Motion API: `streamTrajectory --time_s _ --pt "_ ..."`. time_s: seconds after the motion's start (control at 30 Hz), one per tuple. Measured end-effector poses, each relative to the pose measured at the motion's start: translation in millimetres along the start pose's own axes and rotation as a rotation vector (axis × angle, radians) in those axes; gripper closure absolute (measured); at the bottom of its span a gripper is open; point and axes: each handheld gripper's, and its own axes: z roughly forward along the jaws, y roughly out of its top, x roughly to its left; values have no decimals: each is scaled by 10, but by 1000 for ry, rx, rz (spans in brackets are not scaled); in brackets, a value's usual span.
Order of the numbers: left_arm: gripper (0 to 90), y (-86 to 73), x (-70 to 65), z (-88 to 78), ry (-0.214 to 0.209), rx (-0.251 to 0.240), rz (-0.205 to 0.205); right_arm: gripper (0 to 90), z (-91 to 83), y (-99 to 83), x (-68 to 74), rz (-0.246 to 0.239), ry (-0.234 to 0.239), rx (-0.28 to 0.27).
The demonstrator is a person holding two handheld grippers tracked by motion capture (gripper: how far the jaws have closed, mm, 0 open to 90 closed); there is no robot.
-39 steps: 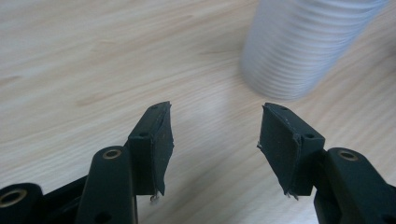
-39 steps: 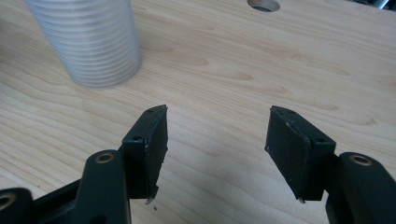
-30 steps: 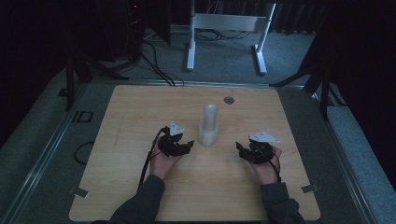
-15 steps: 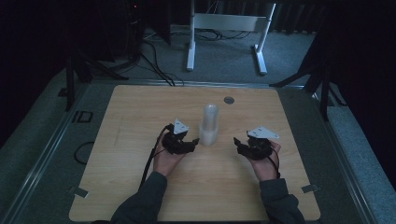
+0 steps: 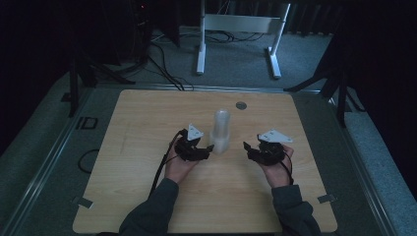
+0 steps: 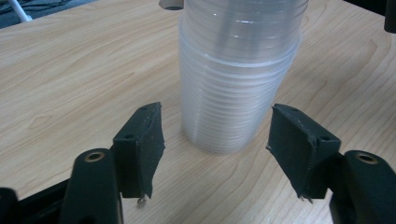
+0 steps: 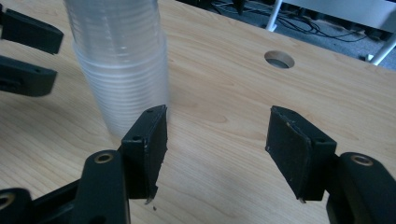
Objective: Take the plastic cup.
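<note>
cup stack (image 6: 236, 79) just beyond left fingers (image 6: 140, 140)

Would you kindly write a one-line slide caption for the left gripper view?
Open left tool facing an upright stack of clear plastic cups on the wooden table, jaws apart and not touching it.

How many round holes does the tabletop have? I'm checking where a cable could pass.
1: a single round hole near the far edge of the table, beyond the stack of clear cups. Forearms may hide others.
</note>
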Motion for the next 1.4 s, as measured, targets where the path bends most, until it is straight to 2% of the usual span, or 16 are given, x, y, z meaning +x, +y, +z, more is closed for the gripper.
streamTrajectory --time_s 0.53,0.7,1.4 --pt "266 74 -34 100 -15 -24 -13 339 22 154 77 -30 18 -11" --pt "222 101 -67 141 -6 -27 -4 337 32 187 96 -39 25 -17" --pt "192 163 -108 274 -10 -57 -6 318 91 403 210 -47 73 -47"
